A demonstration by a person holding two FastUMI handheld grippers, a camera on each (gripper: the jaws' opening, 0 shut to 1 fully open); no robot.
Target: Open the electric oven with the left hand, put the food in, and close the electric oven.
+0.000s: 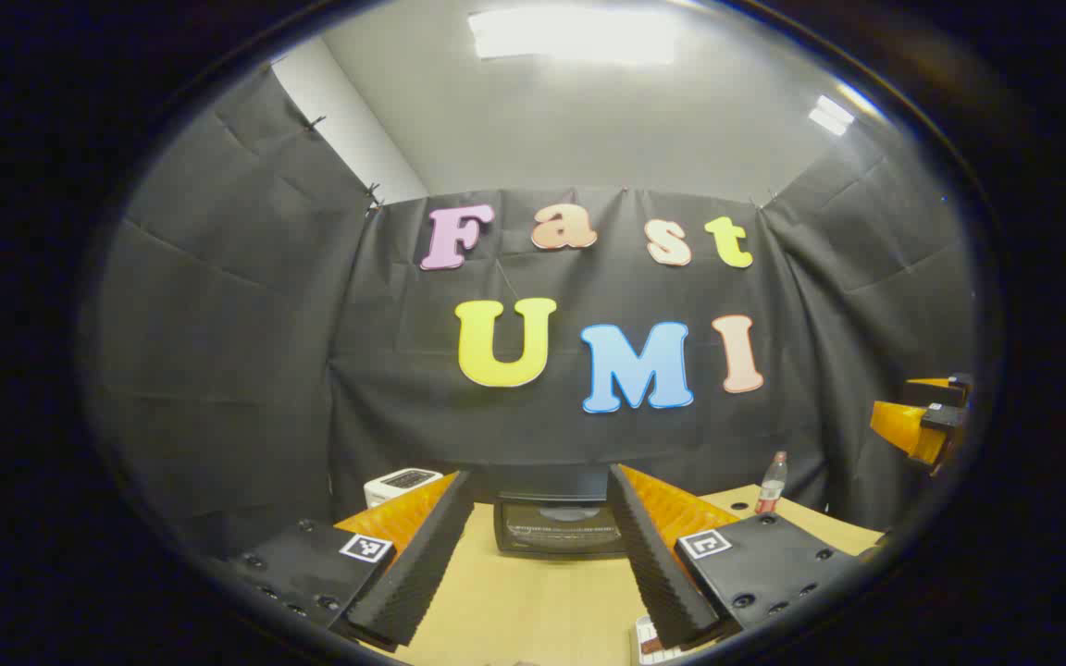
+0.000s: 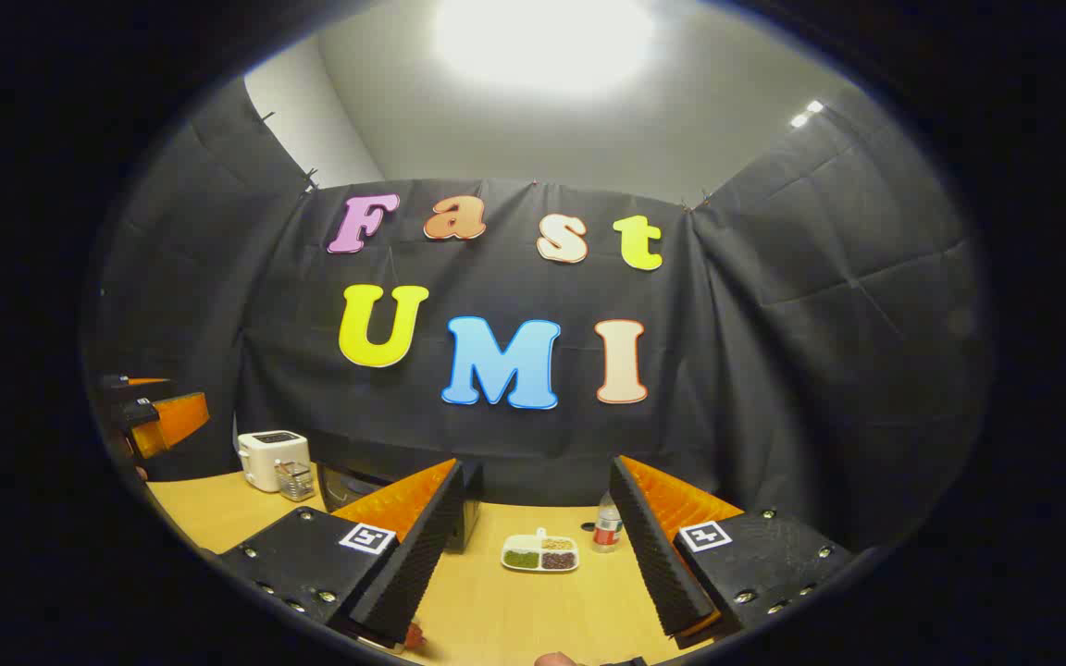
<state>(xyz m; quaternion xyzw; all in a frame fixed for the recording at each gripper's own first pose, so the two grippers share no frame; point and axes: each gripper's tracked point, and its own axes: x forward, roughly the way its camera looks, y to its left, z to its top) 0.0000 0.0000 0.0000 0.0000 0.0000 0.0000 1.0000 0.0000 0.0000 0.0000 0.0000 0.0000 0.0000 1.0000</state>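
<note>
Left gripper view: left gripper [image 1: 540, 555] spread wide over table [image 1: 533, 601], closed electric oven [image 1: 559, 524] ahead between its 2 fingers; right gripper [image 2: 533, 564] likewise spread, food tray [image 2: 540, 553] beyond.

No words or numbers legible on anything on the table. Faint pale print across the door of the oven [image 1: 559, 525], too small to make out. Red band round the bottle [image 1: 771, 488], lettering unreadable. Square black-and-white coded tags [image 1: 365, 548] at the finger bases of the left gripper [image 1: 538, 474] and the right gripper [image 2: 542, 464]: patterns only, no letters.
</note>
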